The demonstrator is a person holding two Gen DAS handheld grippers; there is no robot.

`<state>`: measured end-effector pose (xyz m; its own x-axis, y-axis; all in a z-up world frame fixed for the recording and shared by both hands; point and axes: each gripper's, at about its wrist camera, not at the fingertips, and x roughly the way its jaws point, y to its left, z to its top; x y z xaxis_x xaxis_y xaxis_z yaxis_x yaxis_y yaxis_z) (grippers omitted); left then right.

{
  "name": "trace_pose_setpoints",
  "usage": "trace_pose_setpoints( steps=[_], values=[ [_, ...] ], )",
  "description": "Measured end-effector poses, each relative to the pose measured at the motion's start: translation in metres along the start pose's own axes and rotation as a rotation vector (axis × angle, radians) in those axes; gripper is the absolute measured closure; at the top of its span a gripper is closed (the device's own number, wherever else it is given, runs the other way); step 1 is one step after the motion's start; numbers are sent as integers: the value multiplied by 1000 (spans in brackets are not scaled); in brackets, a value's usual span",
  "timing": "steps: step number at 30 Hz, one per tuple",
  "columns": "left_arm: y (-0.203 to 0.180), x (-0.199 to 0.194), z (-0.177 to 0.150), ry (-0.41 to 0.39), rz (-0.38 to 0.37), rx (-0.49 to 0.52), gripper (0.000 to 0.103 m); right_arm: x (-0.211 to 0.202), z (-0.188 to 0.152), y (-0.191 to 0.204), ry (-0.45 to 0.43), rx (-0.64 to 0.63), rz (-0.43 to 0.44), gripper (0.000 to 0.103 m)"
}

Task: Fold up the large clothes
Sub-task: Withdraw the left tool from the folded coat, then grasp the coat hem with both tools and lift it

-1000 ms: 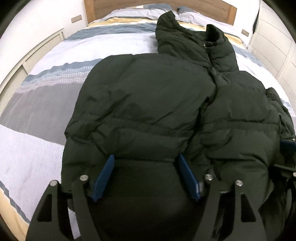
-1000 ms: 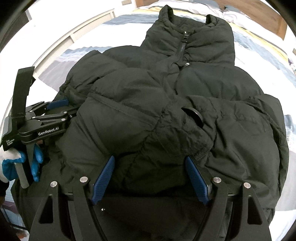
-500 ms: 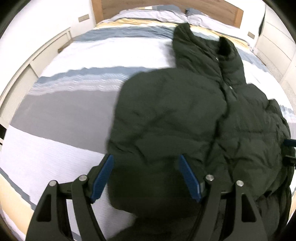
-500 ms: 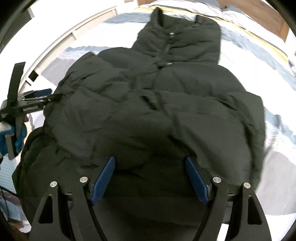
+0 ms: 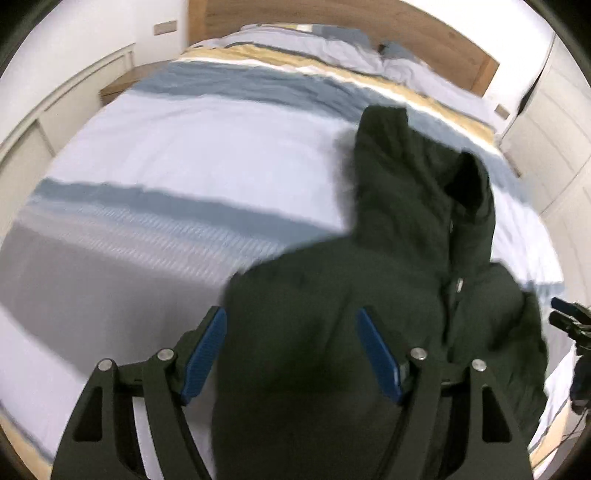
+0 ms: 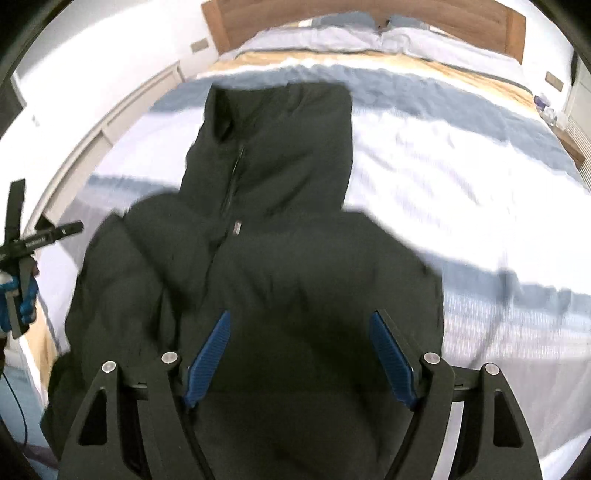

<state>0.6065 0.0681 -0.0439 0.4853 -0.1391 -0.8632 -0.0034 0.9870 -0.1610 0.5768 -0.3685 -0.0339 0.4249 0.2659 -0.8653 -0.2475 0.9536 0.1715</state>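
A dark green puffer jacket (image 5: 388, 295) is lying on the bed (image 5: 184, 177), front upward, with its collar (image 6: 273, 110) pointing toward the wooden headboard (image 6: 369, 18) and its zipper (image 6: 231, 184) closed. The striped duvet (image 6: 461, 184) is showing on both sides of the garment. The left tongs (image 5: 291, 354) are standing wide apart over the jacket's lower portion; dark fabric is filling the space between the blue pads (image 5: 203, 358), but they are not visibly pinching it. The right tongs (image 6: 301, 358) are likewise spread wide over the hem area, with fabric lying between the pads (image 6: 391, 358). In the right wrist view, the left tool is appearing at the far left edge, beside the jacket, held by a blue-gloved hand (image 6: 22, 295). Both views are blurring noticeably. Pillows (image 5: 332, 48) are resting near the headboard.
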Motion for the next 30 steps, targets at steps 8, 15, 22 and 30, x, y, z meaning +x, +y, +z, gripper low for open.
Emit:
trace_pose_setpoints(
  steps=[8, 15, 22, 30],
  values=[
    [-5, 87, 95, 15, -272, -124, 31, 42, 88, -33, -106, 139, 63, 32],
    [-16, 154, 137, 12, -373, -214, 31, 94, 150, -54, -160, 271, 173, 32],
    [-34, 201, 146, 49, -397, -237, 31, 139, 189, -64, -164, 317, 208, 29],
    [-67, 222, 145, 109, -295, -203, 92, 183, 202, -52, -84, 291, 92, 64]
  ],
)
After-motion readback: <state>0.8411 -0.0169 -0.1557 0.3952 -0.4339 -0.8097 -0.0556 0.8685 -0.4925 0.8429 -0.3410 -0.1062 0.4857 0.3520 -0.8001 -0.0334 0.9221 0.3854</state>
